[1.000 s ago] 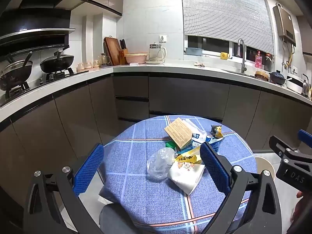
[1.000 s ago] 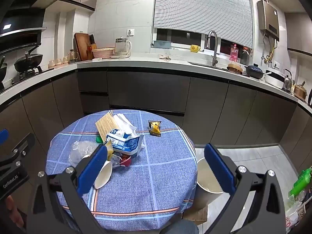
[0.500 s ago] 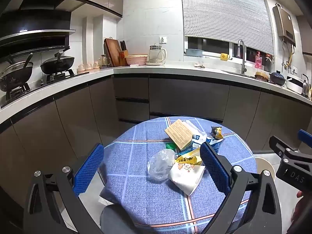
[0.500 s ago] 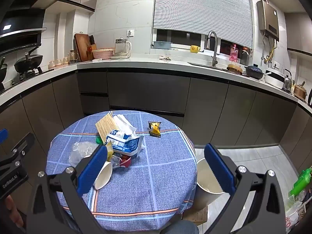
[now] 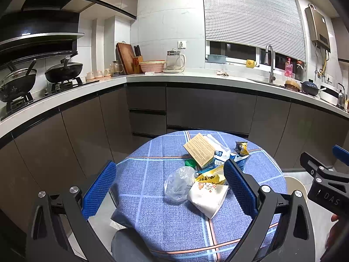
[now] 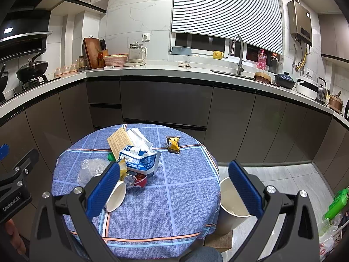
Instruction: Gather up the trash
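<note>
A heap of trash lies on a round table [image 5: 152,214] [image 6: 174,207] with a blue checked cloth: a clear plastic bag [image 5: 178,183] [image 6: 91,170], a tipped white paper cup [image 5: 207,198] [image 6: 115,196], a blue and white packet [image 6: 141,161] [image 5: 220,155], a brown card [image 5: 199,149] [image 6: 118,140], a green cap [image 5: 190,163] and a small yellow snack wrapper [image 6: 173,144] [image 5: 241,148] lying apart. A cream bin [image 6: 231,205] [image 5: 293,185] stands on the floor right of the table. My left gripper [image 5: 170,192] and right gripper [image 6: 174,190] hover open above the table's near side, holding nothing.
Dark kitchen cabinets [image 6: 165,102] wrap around behind the table under a white counter [image 5: 196,77] with a kettle, basket, sink tap and pots. Woks sit on the stove [image 5: 61,74] at left. A green spray bottle [image 6: 336,203] and bagged items lie at the right floor edge.
Both views have shifted only slightly; the trash and both open grippers stay as they were.
</note>
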A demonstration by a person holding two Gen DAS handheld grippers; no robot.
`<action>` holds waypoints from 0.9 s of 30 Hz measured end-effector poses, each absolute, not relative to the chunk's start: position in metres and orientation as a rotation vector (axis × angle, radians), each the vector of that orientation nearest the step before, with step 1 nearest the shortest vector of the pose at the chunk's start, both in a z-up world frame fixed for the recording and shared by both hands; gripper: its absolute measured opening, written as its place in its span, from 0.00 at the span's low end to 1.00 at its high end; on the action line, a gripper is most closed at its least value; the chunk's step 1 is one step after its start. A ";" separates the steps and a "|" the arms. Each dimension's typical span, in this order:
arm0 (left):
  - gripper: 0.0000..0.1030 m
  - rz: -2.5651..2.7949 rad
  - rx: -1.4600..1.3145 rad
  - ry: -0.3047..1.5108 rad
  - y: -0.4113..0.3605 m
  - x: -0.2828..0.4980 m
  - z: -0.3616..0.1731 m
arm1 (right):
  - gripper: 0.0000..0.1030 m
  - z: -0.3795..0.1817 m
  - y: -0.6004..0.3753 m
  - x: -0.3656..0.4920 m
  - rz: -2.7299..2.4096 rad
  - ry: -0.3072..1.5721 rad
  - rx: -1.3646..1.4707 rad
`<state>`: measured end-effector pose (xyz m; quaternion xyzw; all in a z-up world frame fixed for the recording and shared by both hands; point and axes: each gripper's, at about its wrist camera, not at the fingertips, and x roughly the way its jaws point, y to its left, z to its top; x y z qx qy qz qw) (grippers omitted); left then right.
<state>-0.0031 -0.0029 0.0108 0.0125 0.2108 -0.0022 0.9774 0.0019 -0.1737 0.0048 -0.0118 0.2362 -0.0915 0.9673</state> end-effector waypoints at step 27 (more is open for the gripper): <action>0.92 -0.008 0.023 0.426 -0.005 -0.003 0.009 | 0.97 0.005 -0.173 0.001 -0.185 0.477 -0.024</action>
